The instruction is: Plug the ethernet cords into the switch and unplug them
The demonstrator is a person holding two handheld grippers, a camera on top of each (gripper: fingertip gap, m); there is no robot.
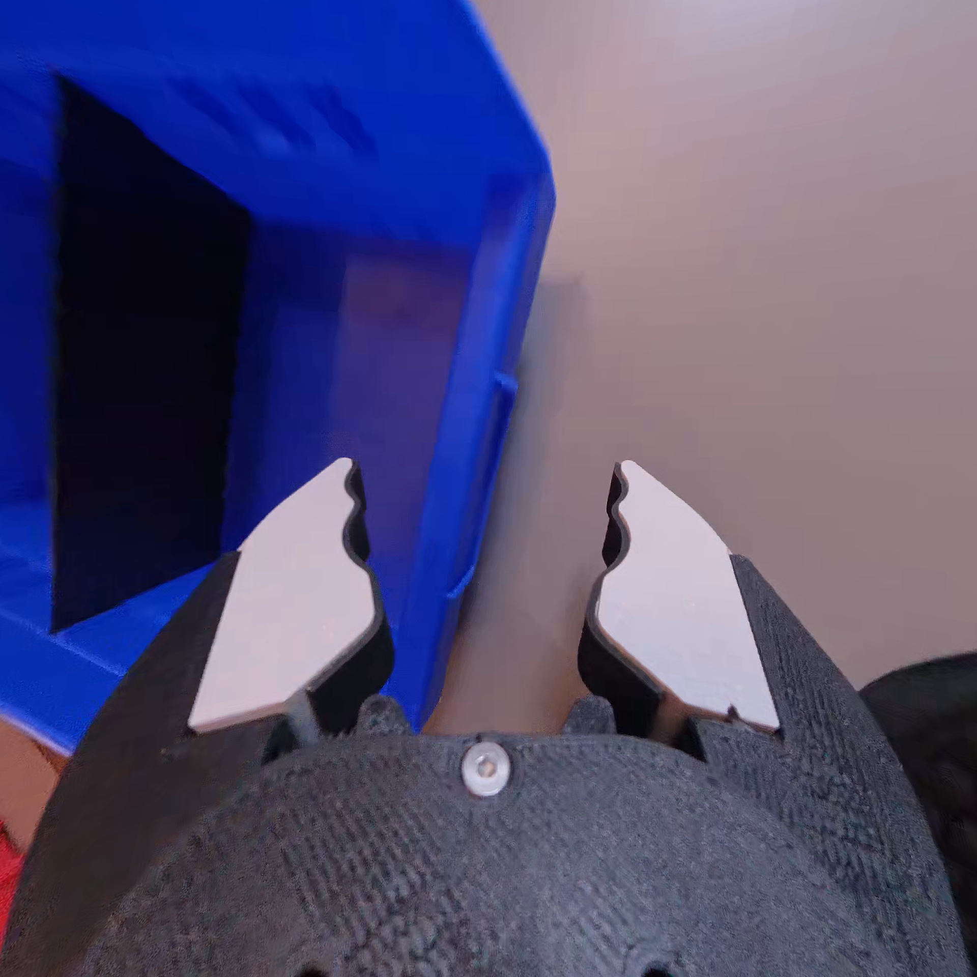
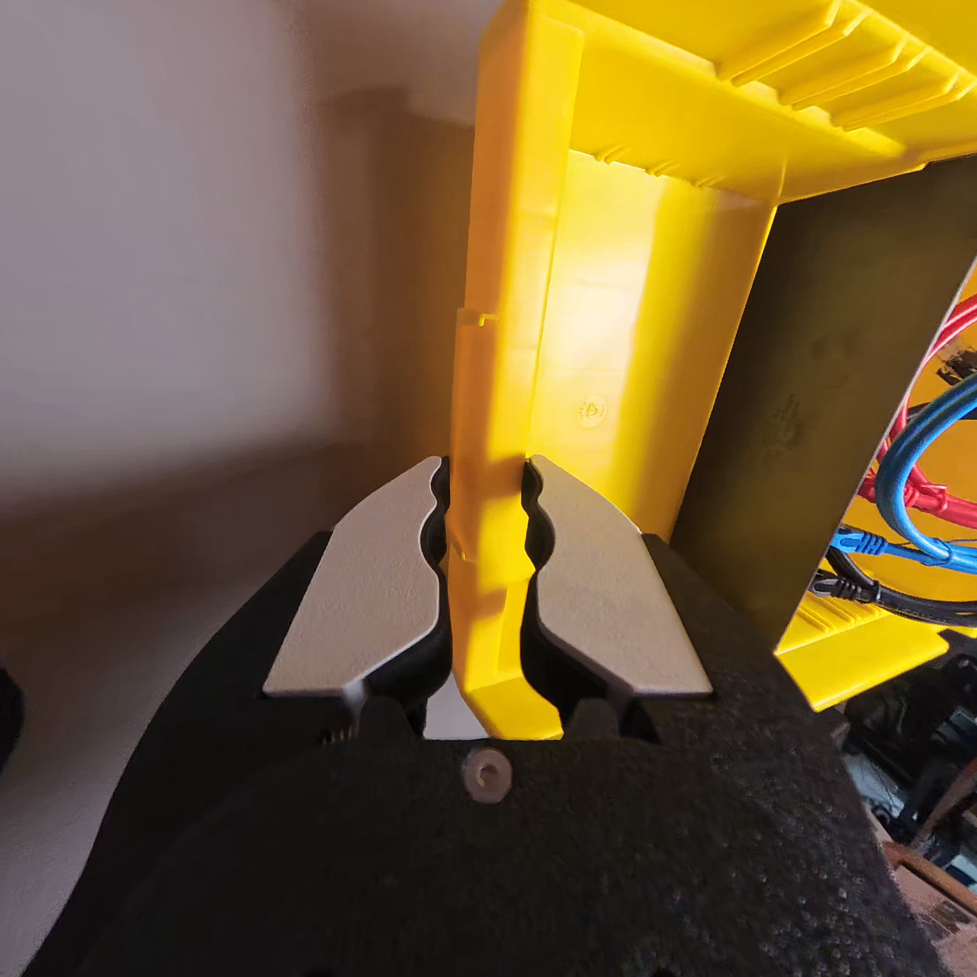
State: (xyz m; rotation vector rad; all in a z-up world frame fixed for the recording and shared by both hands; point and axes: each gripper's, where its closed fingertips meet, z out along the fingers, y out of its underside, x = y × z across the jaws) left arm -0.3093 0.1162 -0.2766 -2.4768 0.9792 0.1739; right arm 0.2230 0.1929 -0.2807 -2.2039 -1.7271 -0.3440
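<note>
1. The ethernet cords (image 2: 920,476) lie inside the yellow bin (image 2: 608,328), off to the right of the right gripper (image 2: 485,465) and a little ahead of its fingertips — blue, red and black strands looped over one another, with a blue plug and a black plug pointing back toward the gripper's side.
2. A dark divider panel (image 2: 777,402) stands upright in the bin between the gripper and the cords, so only part of the bundle shows past its edge.
3. The switch cannot be made out in either view.
4. The right gripper is clenched on the yellow bin's near wall: the rim runs straight up between the two pale finger plates, touching the black pads on both sides.
5. The bin's ribbed rim crosses above and to the right of the gripper; a pale tabletop (image 2: 158,264) with a soft shadow spreads to its left.
6. The left gripper (image 1: 486,468) is released — its fingers stand well apart with nothing between them.
7. A blue bin (image 1: 328,254) sits ahead and to the left of the left gripper; its side wall runs just past the left finger, and I cannot tell whether the two touch.
8. A black divider (image 1: 148,359) stands inside the blue bin, farther left.
9. Plain tabletop (image 1: 766,264) fills the space ahead and right of the left gripper; that view is blurred.
</note>
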